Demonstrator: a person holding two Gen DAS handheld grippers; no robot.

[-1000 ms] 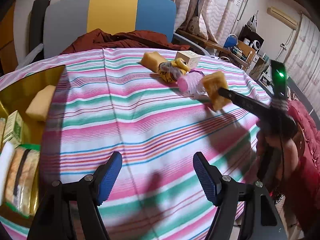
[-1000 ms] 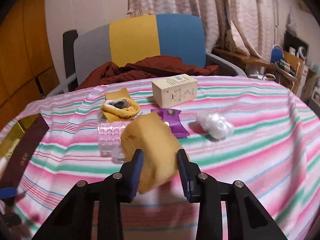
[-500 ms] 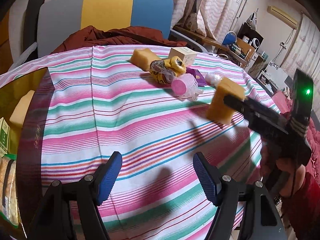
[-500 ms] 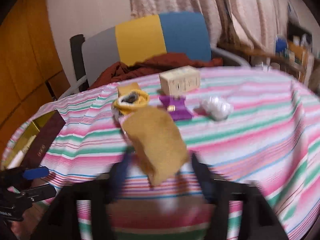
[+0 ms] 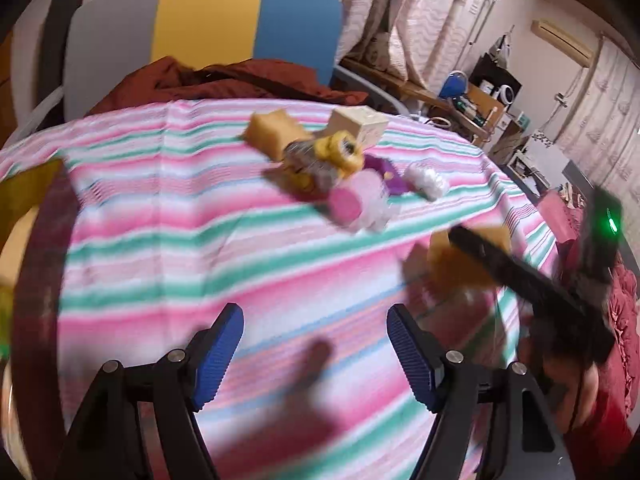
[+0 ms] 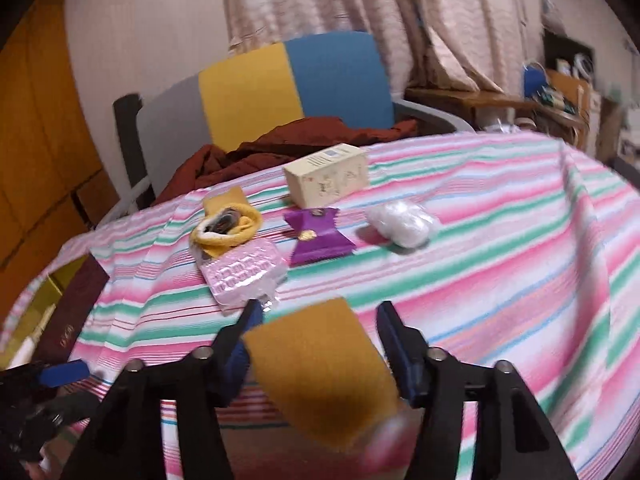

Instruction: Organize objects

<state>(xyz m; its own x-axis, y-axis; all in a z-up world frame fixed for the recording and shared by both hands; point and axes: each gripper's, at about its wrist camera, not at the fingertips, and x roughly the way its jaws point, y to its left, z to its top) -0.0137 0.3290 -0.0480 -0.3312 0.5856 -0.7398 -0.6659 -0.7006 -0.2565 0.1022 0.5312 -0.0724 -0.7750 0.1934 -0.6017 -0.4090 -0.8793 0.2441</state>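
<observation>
A yellow sponge (image 6: pixel 320 368) is seen between the right gripper's (image 6: pixel 316 332) jaws, which have just been closing; contact cannot be told. The left gripper's (image 5: pixel 314 344) jaws are spread wide, empty, above the striped surface (image 5: pixel 160 240).

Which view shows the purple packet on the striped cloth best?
The right wrist view: the purple packet lies flat and whole, between the pink pack and the white bundle. The left wrist view shows only a blurred sliver behind the pink pack.
</observation>
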